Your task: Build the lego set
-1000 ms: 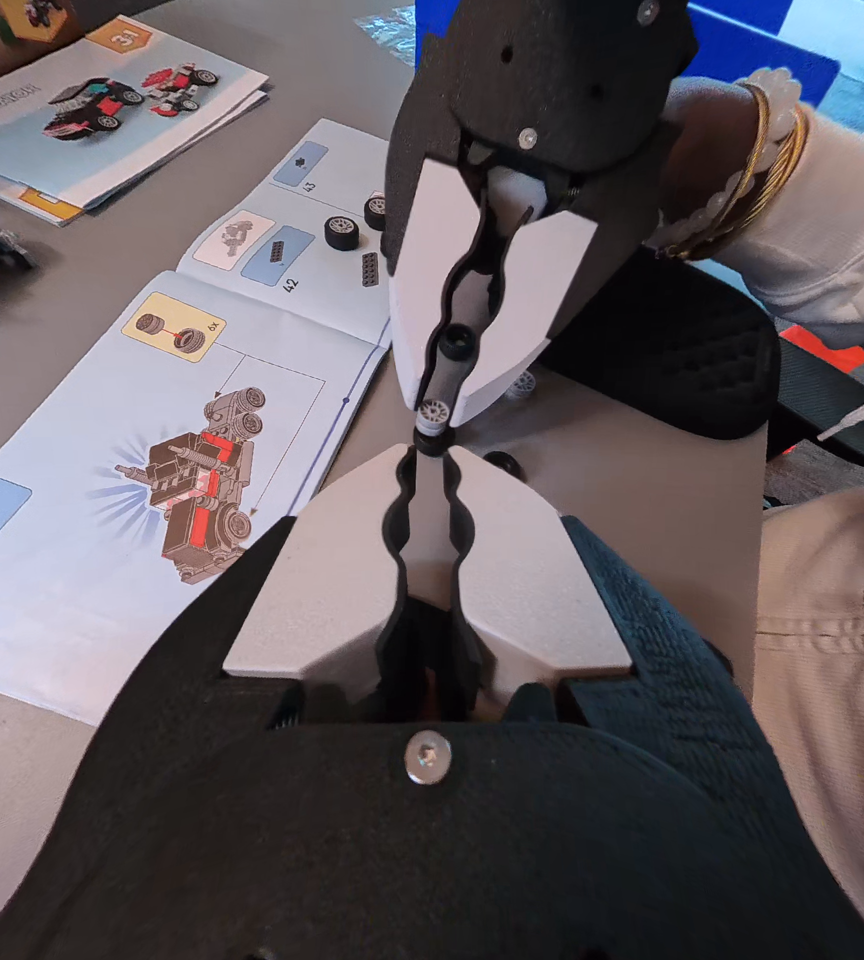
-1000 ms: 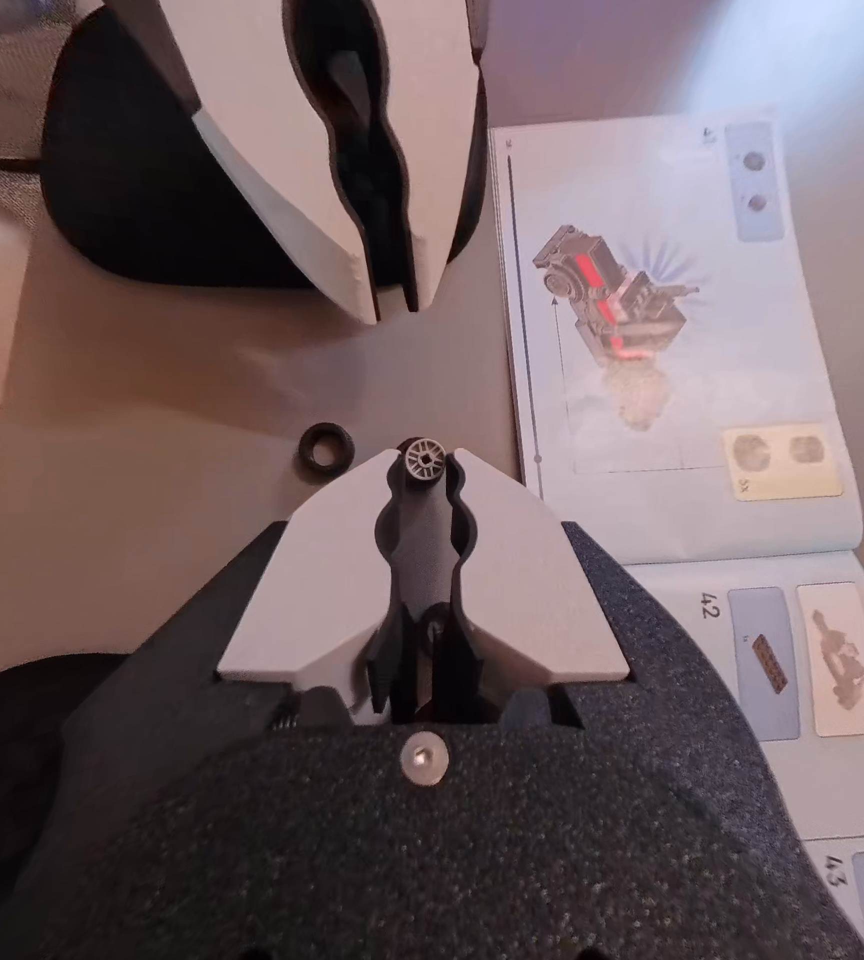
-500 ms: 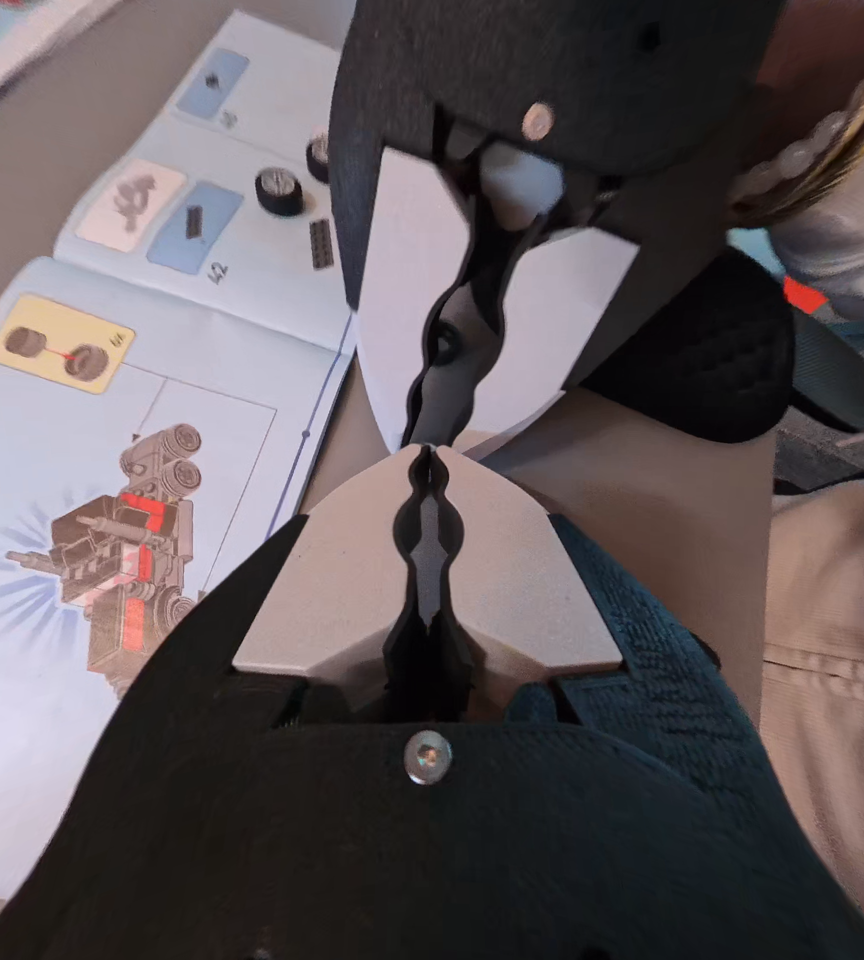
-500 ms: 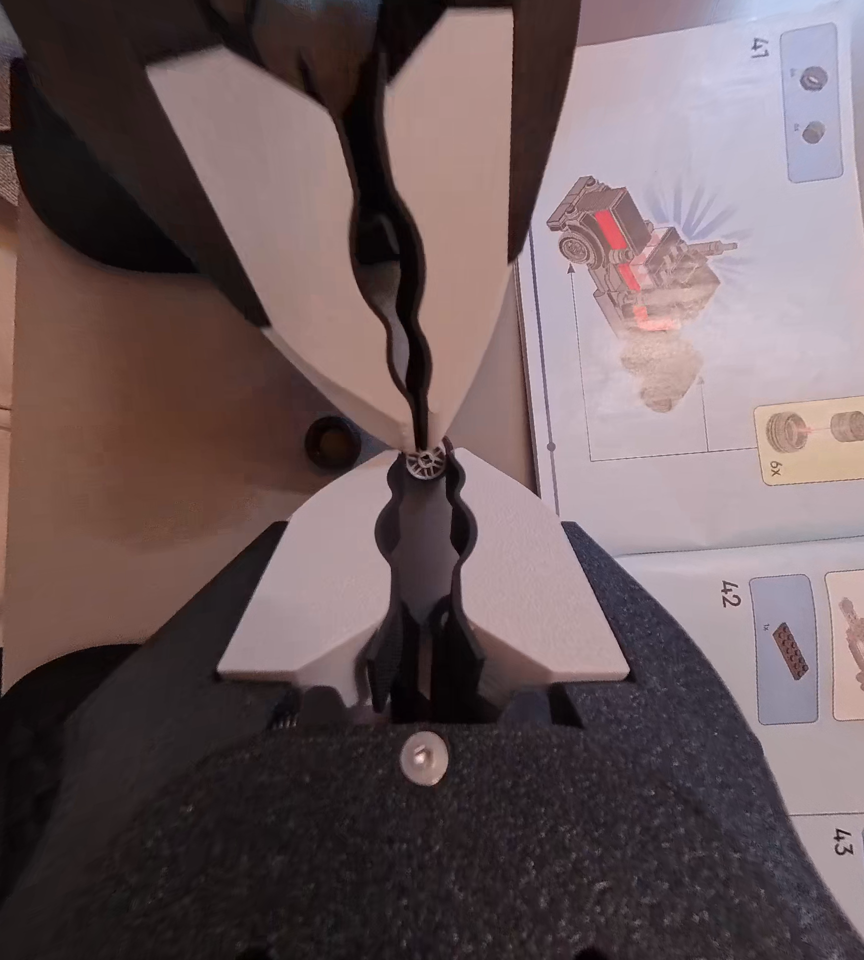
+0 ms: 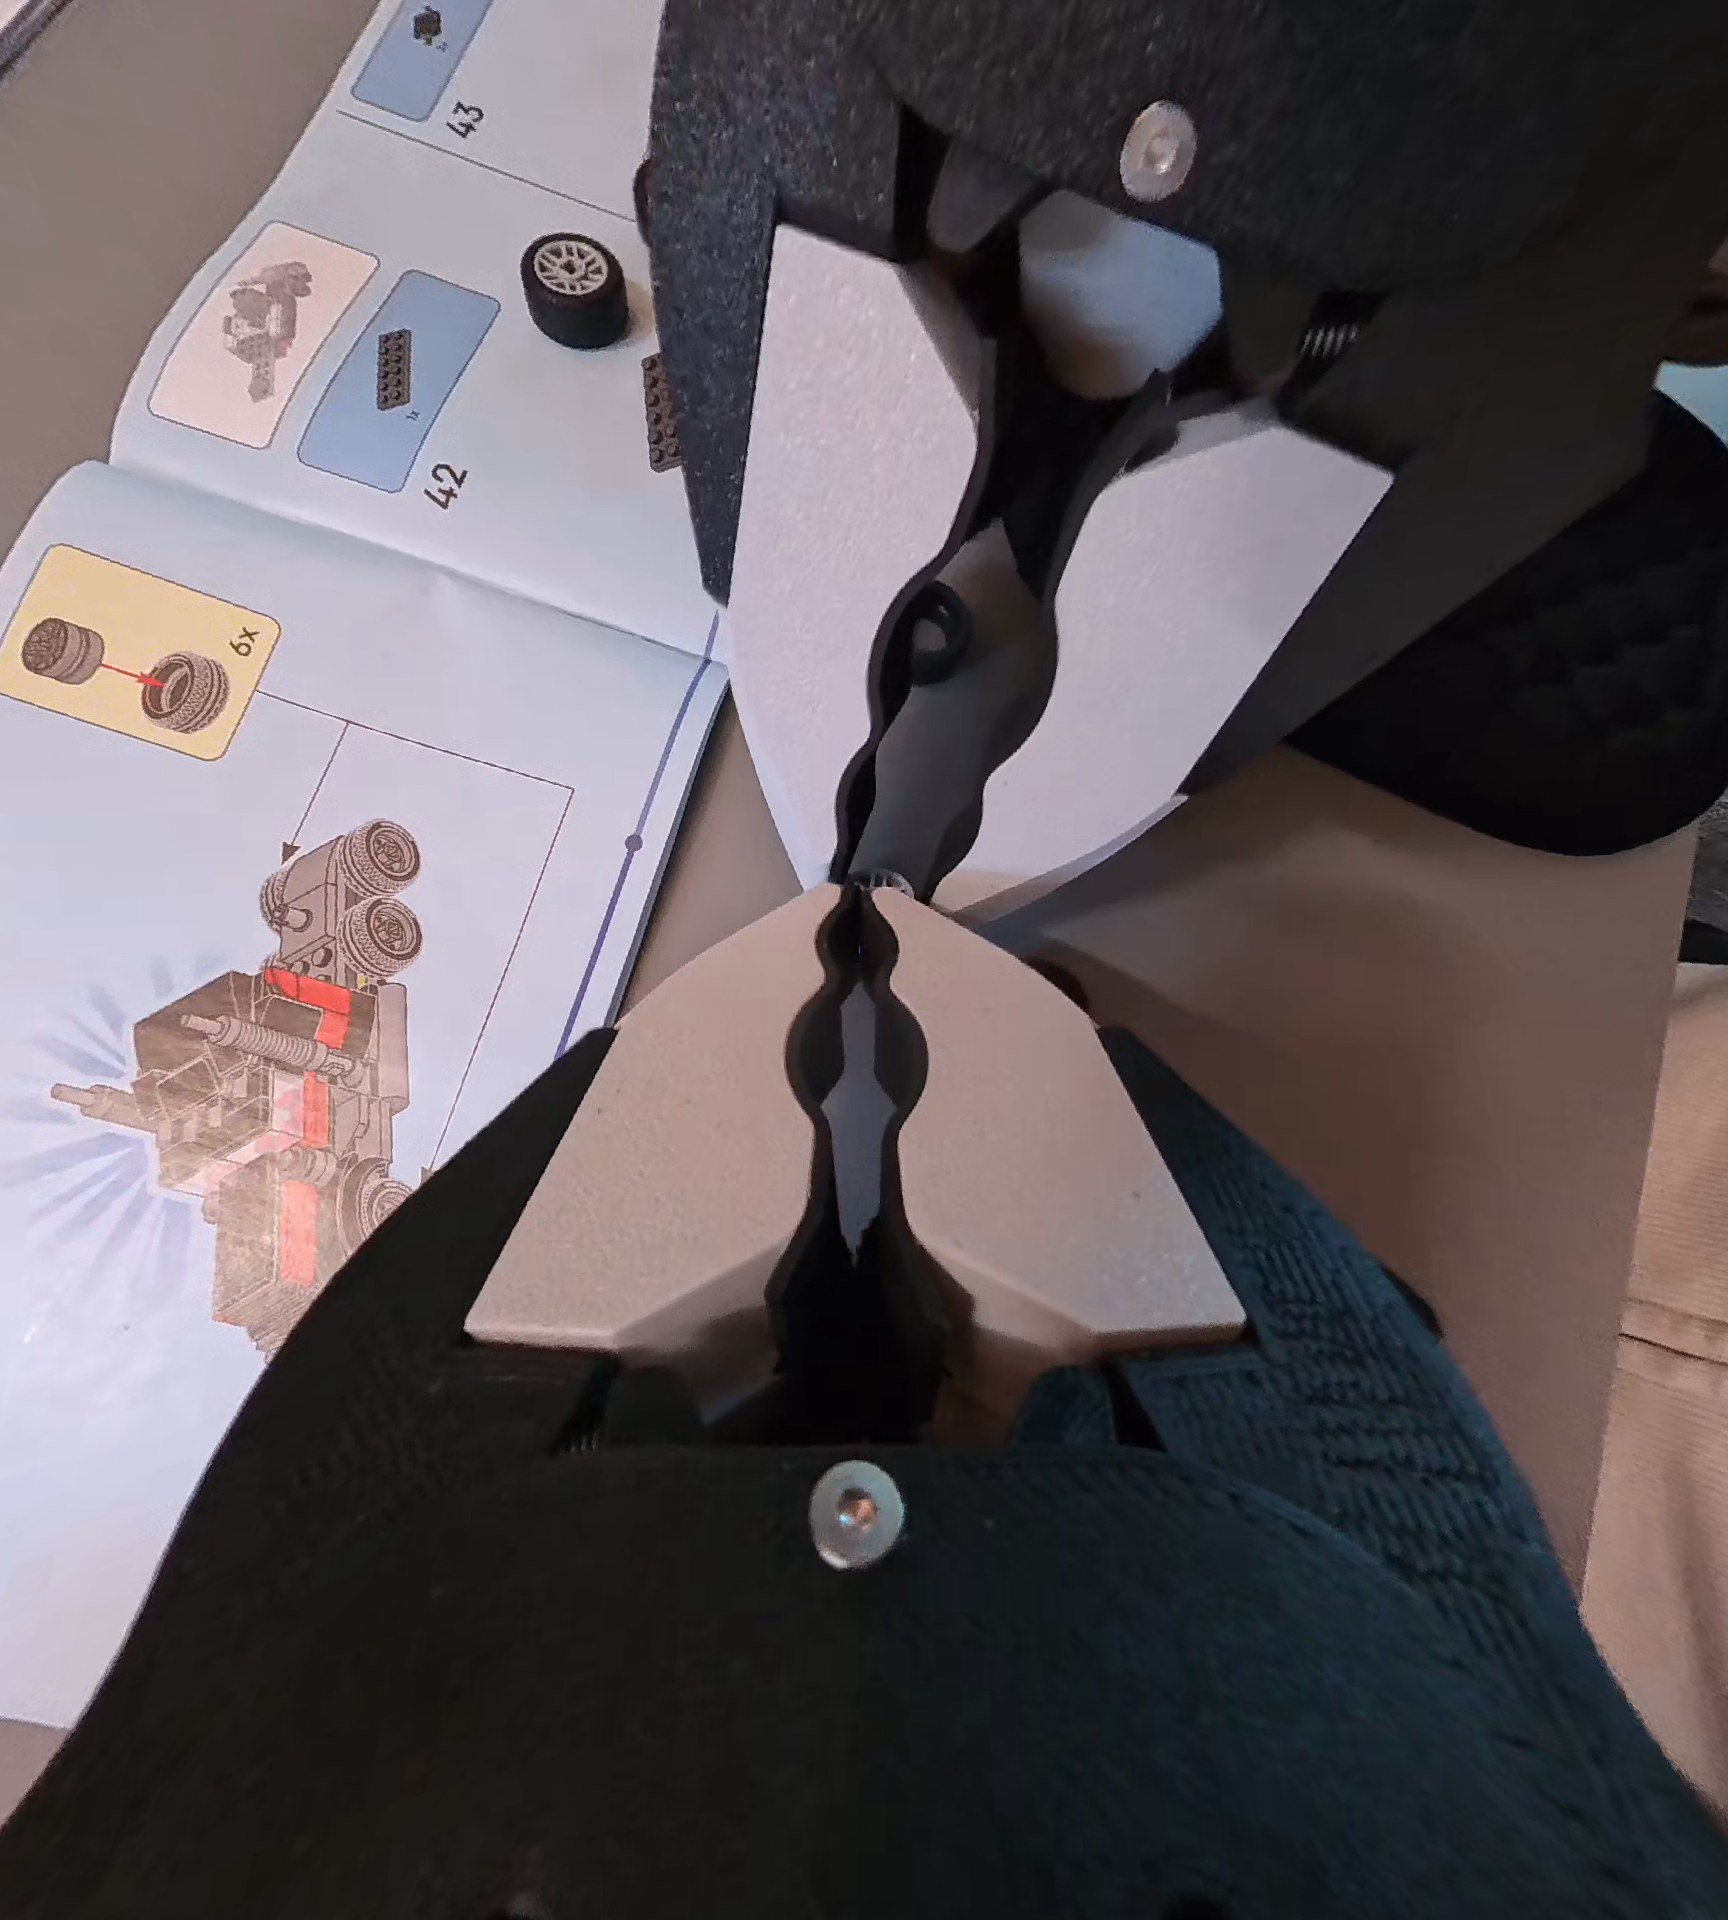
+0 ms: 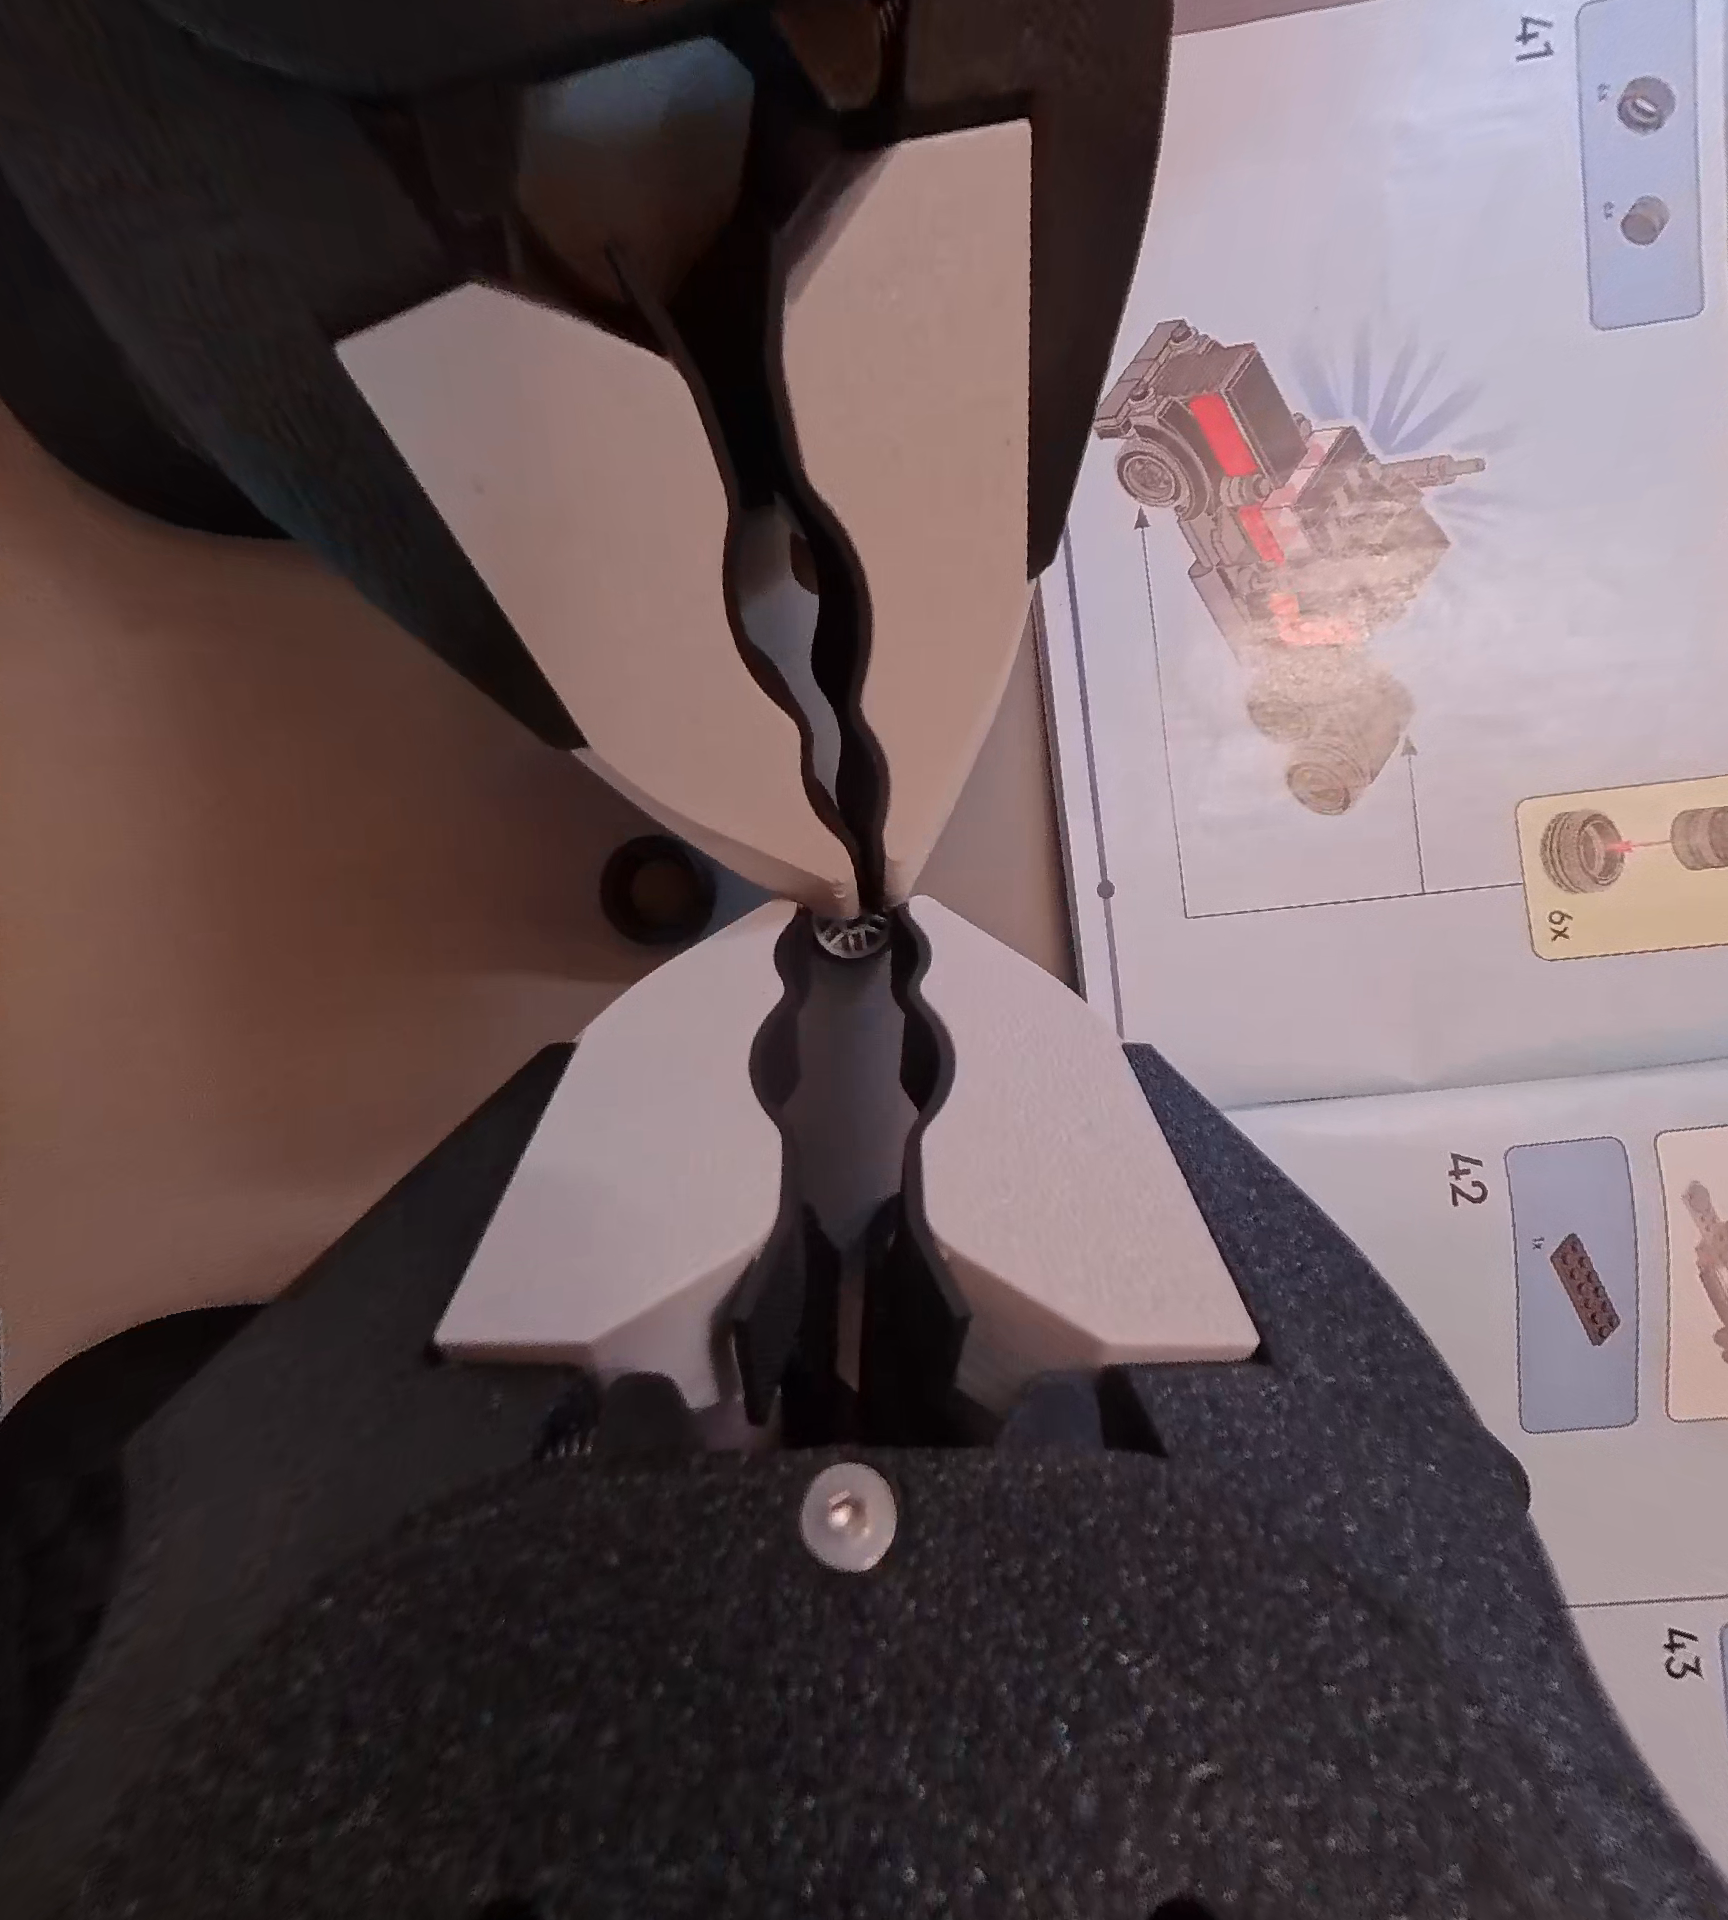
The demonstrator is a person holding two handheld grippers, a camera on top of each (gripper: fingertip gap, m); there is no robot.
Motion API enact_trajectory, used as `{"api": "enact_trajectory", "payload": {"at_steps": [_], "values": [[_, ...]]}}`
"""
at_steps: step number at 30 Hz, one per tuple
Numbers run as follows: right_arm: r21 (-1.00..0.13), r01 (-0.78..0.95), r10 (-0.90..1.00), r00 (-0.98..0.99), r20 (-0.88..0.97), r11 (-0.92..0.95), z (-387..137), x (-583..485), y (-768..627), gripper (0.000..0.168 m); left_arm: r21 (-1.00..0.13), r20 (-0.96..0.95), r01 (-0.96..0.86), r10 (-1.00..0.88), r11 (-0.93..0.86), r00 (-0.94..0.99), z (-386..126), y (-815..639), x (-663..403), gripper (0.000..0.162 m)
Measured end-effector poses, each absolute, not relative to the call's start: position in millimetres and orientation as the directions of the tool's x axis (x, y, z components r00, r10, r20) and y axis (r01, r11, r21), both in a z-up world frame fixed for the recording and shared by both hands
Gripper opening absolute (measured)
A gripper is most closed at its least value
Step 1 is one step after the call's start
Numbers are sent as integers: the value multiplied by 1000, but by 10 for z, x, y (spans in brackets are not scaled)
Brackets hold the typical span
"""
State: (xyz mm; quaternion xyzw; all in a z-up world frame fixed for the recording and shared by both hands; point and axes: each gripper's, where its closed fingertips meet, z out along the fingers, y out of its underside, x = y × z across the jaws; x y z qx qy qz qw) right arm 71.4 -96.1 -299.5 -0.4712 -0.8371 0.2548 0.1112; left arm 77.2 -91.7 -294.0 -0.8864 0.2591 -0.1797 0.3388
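Observation:
My right gripper (image 6: pixel 852 920) is shut on a small grey spoked wheel hub (image 6: pixel 852 930), pinched at the very tips of its pads. My left gripper (image 5: pixel 855 891) is shut with nothing visible between its pads. It faces the right gripper tip to tip, and its closed tips (image 6: pixel 865 888) touch the face of the hub (image 5: pixel 886 881). The right gripper (image 5: pixel 891 875) comes down from the top in the left wrist view. A loose black tyre (image 6: pixel 654 885) lies on the table just left of the meeting tips.
The open instruction booklet (image 5: pixel 320 727) lies beside the grippers and also shows in the right wrist view (image 6: pixel 1411 623). On it stand an assembled wheel (image 5: pixel 574 291) and a small black plate (image 5: pixel 660 416). A person's beige trouser leg (image 5: pixel 1722 1351) is at the table's near edge. The grippers are tip to tip, or close to it.
My left gripper's jaws went from slightly apart to shut, and it moved in until its tips met the hub. The right gripper kept its hold on the hub.

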Motion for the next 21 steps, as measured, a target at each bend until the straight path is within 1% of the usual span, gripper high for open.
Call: {"api": "enact_trajectory", "payload": {"at_steps": [7, 15, 18, 20, 21], "values": [[-523, 726, 844, -535, -23, 446, -2999, 714, -966, 15, -701, 74, -397, -614, -593, 786, -2957, -934, 767, 1], [-553, 698, 851, -523, 39, 454, -2997, 724, -974, 14, -682, -93, -529, -657, -505, 748, -2960, -945, 769, 1], [-592, 678, 856, -515, 42, 436, -2988, 722, -972, 15, -695, -42, -516, -688, -501, 725, -2948, -948, 778, 0], [-632, 672, 868, -496, 3, 386, -2981, 728, -964, 14, -735, 84, -422, -689, -531, 720, -2868, -964, 793, 1], [-650, 668, 873, -488, -15, 363, -2974, 739, -956, 15, -779, 123, -341, -662, -526, 740, -2747, -929, 759, 12]]}}
